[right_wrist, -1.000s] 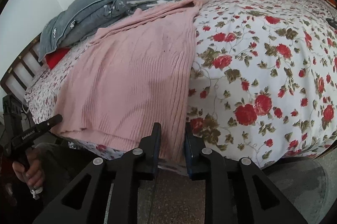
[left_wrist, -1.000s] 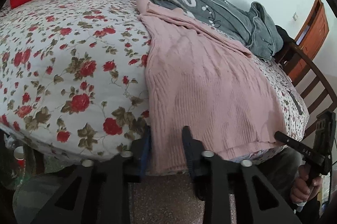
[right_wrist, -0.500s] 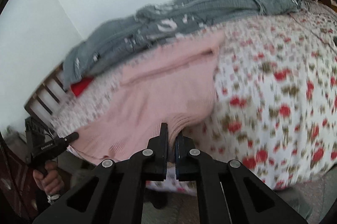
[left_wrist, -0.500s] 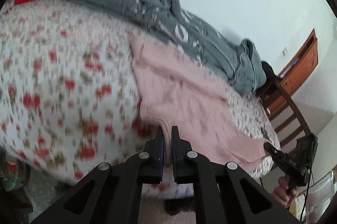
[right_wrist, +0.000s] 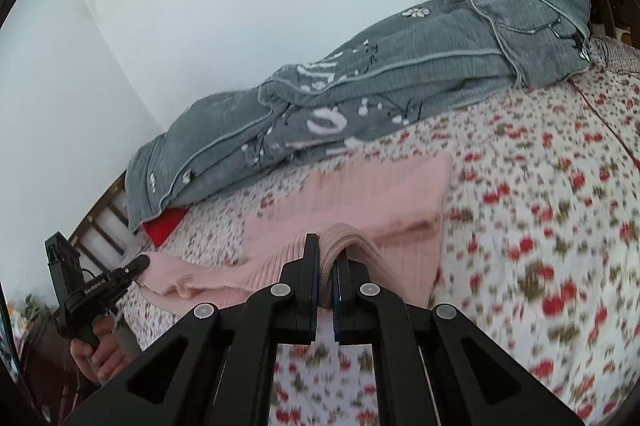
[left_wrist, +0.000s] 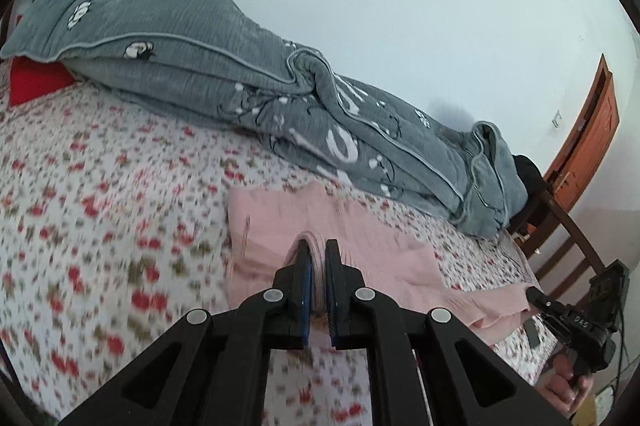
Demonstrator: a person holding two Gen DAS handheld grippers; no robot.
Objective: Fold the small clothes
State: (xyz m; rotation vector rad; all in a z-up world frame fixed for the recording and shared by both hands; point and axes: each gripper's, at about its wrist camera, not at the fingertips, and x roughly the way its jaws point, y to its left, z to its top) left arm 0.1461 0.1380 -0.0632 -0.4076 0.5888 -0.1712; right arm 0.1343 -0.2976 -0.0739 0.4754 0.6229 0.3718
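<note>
— So, what's spread out, biggest first?

— A bed (left_wrist: 100, 226) with a flowered sheet, a grey quilt (left_wrist: 248, 82) bunched along the wall side, and the pink sweater (left_wrist: 272, 226) lying across the middle of the sheet.

— And the tools?

— The left gripper (left_wrist: 318, 254) is pinched tight on one corner of the near hem, and the right gripper (right_wrist: 328, 258) is clamped the same way on the other corner. Between them the hem hangs off the sheet in a shallow sag.

— How will it handle?

— Soft, light and floppy, I'd judge; the ribbed knit stretches and droops. The hem corners look the best hold, though blur hides how deep the fabric sits in the jaws.
</note>
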